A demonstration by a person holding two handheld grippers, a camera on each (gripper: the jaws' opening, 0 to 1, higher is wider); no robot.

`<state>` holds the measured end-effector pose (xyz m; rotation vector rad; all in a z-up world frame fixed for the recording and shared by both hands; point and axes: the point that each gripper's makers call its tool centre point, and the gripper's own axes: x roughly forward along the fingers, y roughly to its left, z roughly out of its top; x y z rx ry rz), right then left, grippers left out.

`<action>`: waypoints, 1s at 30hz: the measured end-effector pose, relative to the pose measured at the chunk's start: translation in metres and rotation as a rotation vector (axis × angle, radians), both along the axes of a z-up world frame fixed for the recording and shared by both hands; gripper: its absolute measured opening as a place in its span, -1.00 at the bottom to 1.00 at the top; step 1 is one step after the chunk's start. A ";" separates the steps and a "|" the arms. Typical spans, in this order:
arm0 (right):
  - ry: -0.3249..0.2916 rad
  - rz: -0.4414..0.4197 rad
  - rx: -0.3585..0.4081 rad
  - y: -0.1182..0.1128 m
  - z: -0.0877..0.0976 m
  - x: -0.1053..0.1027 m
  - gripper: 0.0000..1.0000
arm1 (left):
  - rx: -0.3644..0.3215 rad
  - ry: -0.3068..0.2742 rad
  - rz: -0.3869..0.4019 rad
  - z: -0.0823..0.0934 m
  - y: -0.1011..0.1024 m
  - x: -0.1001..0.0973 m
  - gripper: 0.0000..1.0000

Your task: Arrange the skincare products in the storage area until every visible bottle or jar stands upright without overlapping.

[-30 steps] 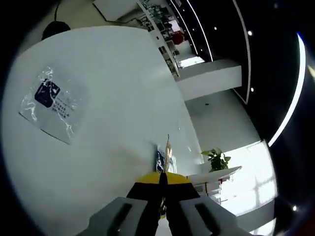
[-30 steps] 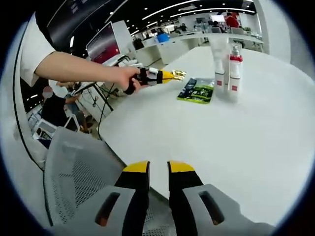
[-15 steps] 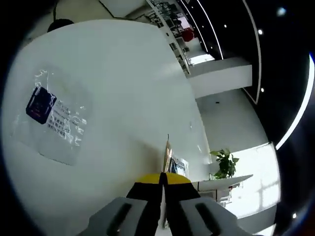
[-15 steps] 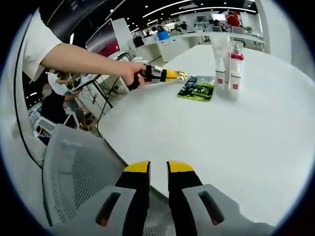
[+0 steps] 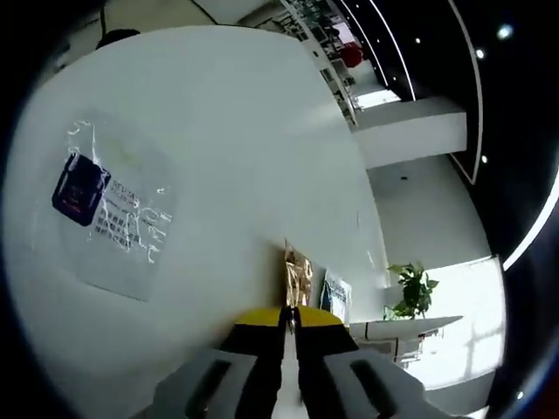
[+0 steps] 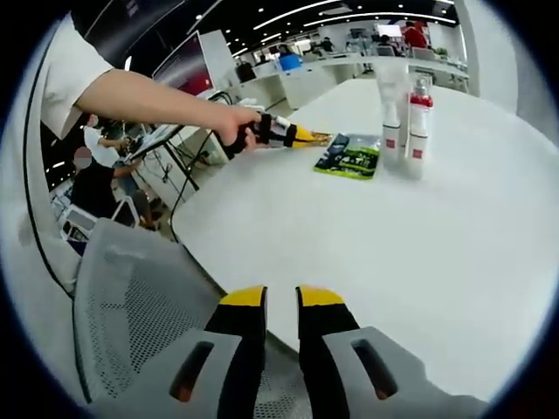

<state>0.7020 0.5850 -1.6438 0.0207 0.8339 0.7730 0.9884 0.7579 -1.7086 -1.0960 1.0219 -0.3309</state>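
In the left gripper view my left gripper (image 5: 289, 311) is shut on a thin gold sachet (image 5: 297, 269) that sticks up from the yellow jaw tips over the white table (image 5: 227, 131). The right gripper view shows that same left gripper (image 6: 307, 136) in a person's hand, its gold sachet (image 6: 320, 137) low over the table beside a flat dark green sachet (image 6: 351, 158). Behind the green sachet, a white bottle (image 6: 390, 122) and a red-capped bottle (image 6: 417, 125) stand upright, side by side. My right gripper (image 6: 280, 299) hangs near the table's edge, its jaws slightly apart with nothing between them.
A clear plastic bag with a dark label (image 5: 103, 206) lies flat on the table. A blue and white sachet (image 5: 335, 297) lies just past the gold one. A grey mesh chair (image 6: 131, 305) stands under my right gripper. Desks and people fill the room behind.
The left gripper has carried the gold sachet a little toward the green sachet and turned it, so its face shows now. The right gripper has barely moved.
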 end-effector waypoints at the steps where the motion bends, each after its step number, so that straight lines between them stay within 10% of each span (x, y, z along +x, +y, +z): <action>1: 0.001 0.000 0.000 0.000 0.000 0.000 -0.77 | -0.006 0.006 -0.003 0.000 -0.001 0.000 -0.88; 19: -0.008 0.025 -0.006 0.003 0.000 -0.003 -0.78 | -0.097 0.081 0.021 0.019 0.003 -0.009 -0.27; 30: -0.015 0.046 -0.016 0.004 0.000 -0.005 -0.79 | -0.025 0.052 -0.017 0.023 0.002 -0.016 -0.09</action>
